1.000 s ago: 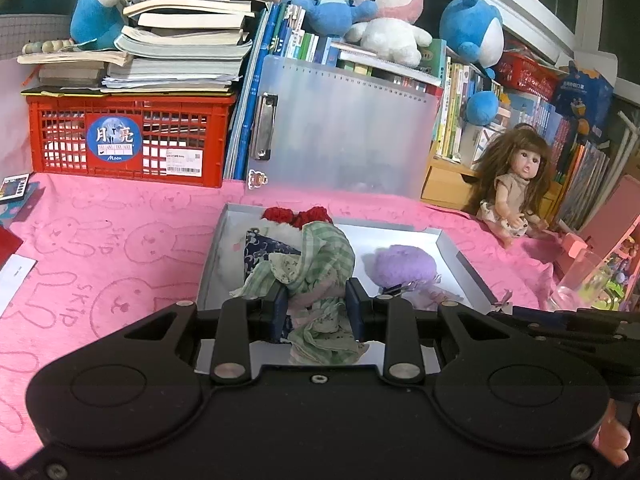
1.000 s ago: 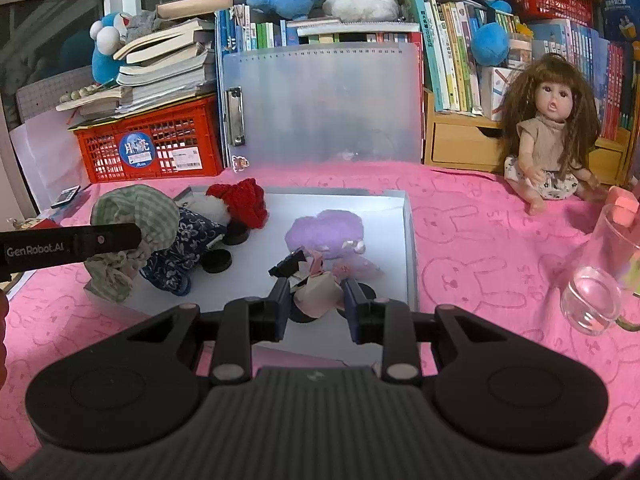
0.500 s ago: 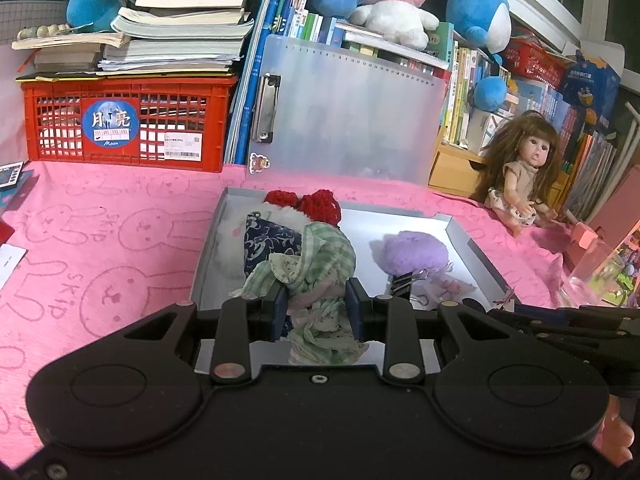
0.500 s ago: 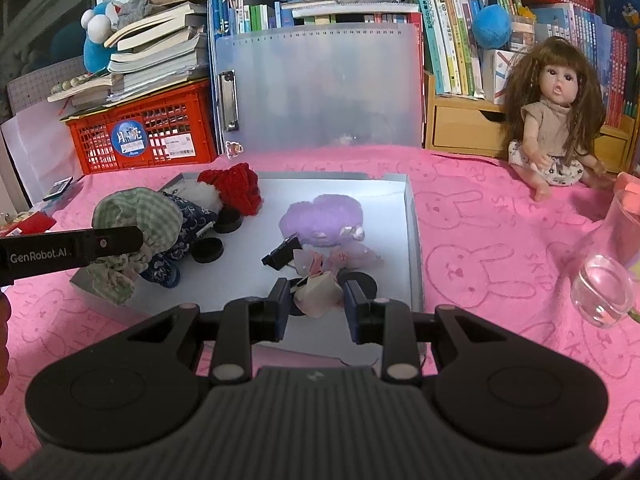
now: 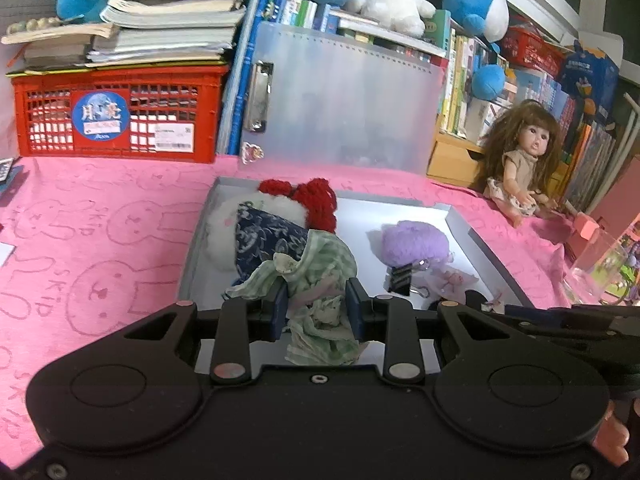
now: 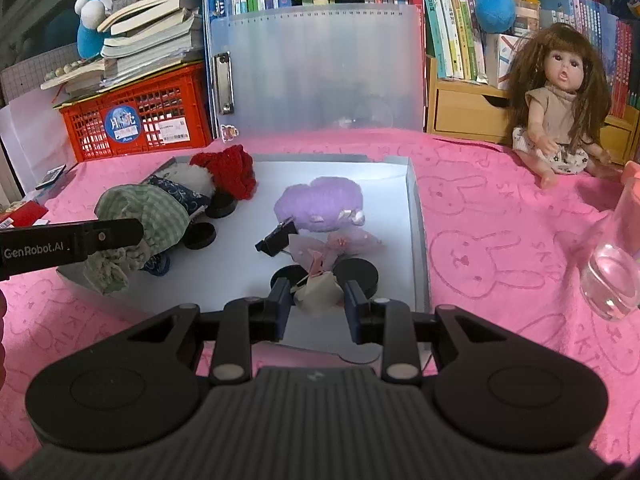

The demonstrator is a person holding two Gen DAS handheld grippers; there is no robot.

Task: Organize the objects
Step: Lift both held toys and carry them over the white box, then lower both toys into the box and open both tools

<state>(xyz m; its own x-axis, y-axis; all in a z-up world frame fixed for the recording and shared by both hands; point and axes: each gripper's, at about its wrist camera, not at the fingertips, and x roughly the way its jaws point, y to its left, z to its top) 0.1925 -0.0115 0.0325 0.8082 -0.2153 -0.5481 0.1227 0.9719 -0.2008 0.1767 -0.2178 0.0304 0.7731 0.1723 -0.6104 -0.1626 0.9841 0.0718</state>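
Your left hand-held gripper (image 5: 316, 312) has its jaws narrowed onto a crumpled green-and-white checked cloth bundle (image 5: 320, 276), soft and frilled at its edge, which hangs between the blue pads at the near left corner of the shallow grey rectangular tray (image 5: 486, 256). Behind the bundle, inside the tray, lie a navy floral-print fabric pouch (image 5: 264, 240), a white fluffy plush piece (image 5: 220, 236) and a red crocheted yarn bow (image 5: 316, 200).

Your right hand-held gripper (image 6: 316, 300) is likewise closed to a narrow gap, pinching a small cream, folded fabric piece (image 6: 320, 292) over the tray's near right part. Just beyond it rest a sheer pink gauze flower (image 6: 340, 244), a black metal binder clip (image 6: 276, 240) and a fuzzy lilac plush pompom (image 6: 320, 200). Several flat black round discs (image 6: 356, 272) lie on the smooth tray floor, one touching the navy pouch.

The tray sits on a surface covered by a pink cloth printed with rabbit outlines (image 6: 500, 240). At the back stand a red plastic lattice crate (image 5: 116, 116) under stacked books, a frosted translucent plastic clipboard case (image 5: 344, 100) and a long-haired brown doll in a beige dress (image 6: 560, 108). A clear glass cup (image 6: 612, 276) stands at the right.
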